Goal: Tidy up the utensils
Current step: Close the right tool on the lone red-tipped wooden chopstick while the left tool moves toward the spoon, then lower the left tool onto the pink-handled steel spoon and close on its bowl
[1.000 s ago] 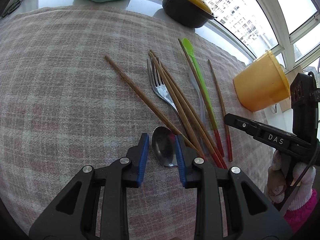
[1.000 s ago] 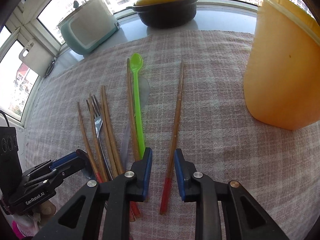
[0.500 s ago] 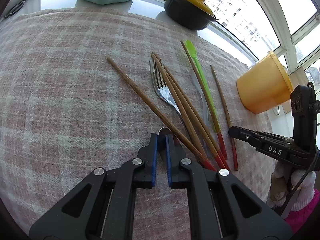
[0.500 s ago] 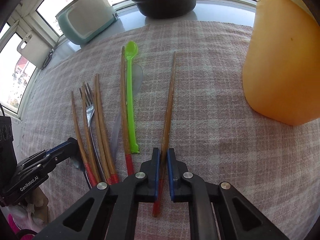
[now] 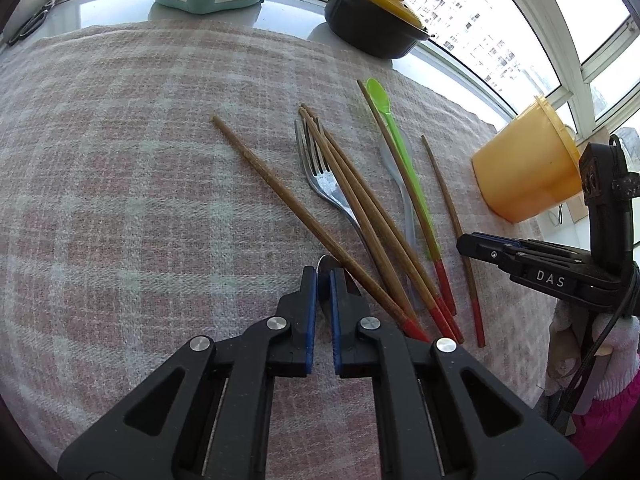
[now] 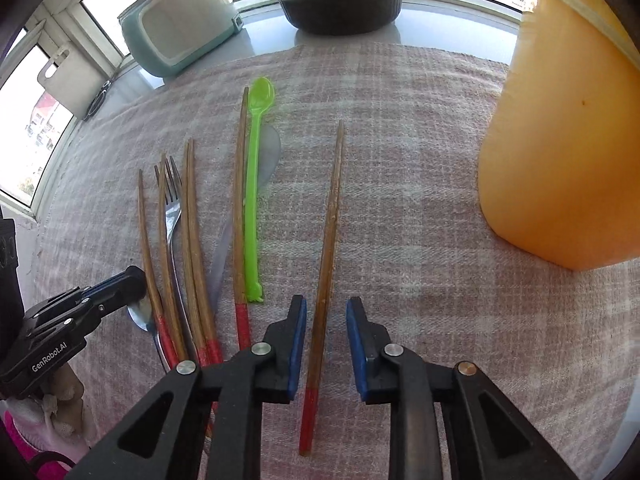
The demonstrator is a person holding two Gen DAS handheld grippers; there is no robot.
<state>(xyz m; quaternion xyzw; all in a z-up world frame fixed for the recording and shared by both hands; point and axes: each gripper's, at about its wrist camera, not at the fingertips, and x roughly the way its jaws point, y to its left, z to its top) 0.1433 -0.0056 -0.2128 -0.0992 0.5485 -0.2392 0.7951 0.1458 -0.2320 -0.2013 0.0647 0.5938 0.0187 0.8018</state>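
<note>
Several red-tipped wooden chopsticks (image 5: 372, 220), a metal fork (image 5: 320, 178), a green plastic spoon (image 5: 400, 148) and a clear plastic spoon lie fanned out on a checked cloth (image 5: 120, 180). My left gripper (image 5: 323, 276) is shut on the bowl of a metal spoon (image 5: 326, 262) at the near end of the fan. In the right wrist view, one chopstick (image 6: 334, 200) lies apart from the rest. My right gripper (image 6: 325, 306) straddles its red-tipped end; its jaws are opening, and the pads stand clear of the stick. The left gripper (image 6: 134, 280) shows there on the metal spoon (image 6: 140, 314).
An orange plastic tub (image 6: 560, 140) stands on the cloth to the right of the lone chopstick. A black pot with a yellow lid (image 5: 372, 28) and a teal appliance (image 6: 176, 28) sit on the sill behind. A gloved hand (image 5: 600, 344) holds the right gripper.
The left gripper's jaws closed on the metal spoon's bowl and stayed shut. The right gripper's jaws closed on the lone chopstick, then parted again around it.
</note>
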